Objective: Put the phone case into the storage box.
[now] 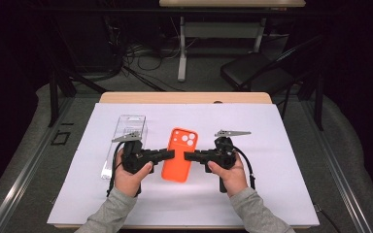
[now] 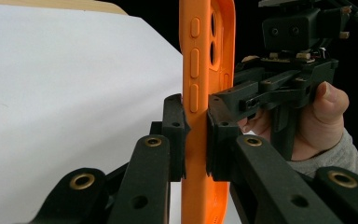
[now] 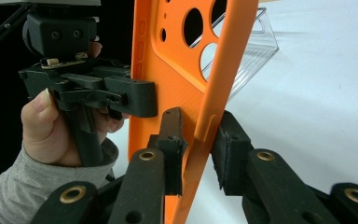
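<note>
Worktop [image 1: 291,194]: wooden top, most of it covered by a white sheet [image 1: 272,141]; dark floor, cables and a black chair [image 1: 262,70] lie beyond its far edge. On the sheet, left of centre, a clear plastic box [image 1: 126,133] lies lengthwise, running away from the person. Just right of it sits the orange phone case [image 1: 178,154], camera cut-outs toward the far end, held between the two tools near the sheet's centre. In the left gripper view the case stands edge-on with its side buttons facing the camera; whether its underside touches the sheet cannot be told. Left hand [image 1: 128,177], grey sleeve, holds the left tool [image 2: 196,140], which points rightward; its two black jaws are pressed against the case's left long edge, one pad on each face, pinching it. Right hand [image 1: 230,174], also grey-sleeved, holds the right tool [image 3: 198,151], which points leftward at the case's right long edge. Its jaws straddle that edge: the left pad lies close to the case's face, while the right pad stands slightly off with a visible gap, so the grip looks loose, not fully clamped. A grey three-cornered plate tops each tool, and a cable trails from each toward the person.
</note>
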Demonstrator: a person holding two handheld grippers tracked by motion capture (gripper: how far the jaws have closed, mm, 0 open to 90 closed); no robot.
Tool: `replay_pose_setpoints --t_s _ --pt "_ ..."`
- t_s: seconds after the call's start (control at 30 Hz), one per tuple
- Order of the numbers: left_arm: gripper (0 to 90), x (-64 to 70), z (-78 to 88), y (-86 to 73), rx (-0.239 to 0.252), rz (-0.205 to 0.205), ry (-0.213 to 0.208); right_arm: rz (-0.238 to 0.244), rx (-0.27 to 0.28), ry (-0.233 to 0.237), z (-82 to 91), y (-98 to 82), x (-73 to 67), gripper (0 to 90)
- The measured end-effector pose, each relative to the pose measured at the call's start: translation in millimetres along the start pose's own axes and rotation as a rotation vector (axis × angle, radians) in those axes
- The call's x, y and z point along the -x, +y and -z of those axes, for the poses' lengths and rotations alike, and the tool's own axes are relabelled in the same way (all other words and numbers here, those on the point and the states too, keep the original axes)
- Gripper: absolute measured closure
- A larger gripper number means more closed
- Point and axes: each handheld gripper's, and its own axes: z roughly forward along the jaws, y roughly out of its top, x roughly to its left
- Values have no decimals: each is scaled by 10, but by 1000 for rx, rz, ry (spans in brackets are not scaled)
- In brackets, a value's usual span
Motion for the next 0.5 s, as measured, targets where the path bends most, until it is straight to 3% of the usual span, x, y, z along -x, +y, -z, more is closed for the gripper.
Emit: replay_pose_setpoints --t_s 0.5 --pt "810 -9 14 9 2 -2 -2 -2 4 25 7 1 21 775"
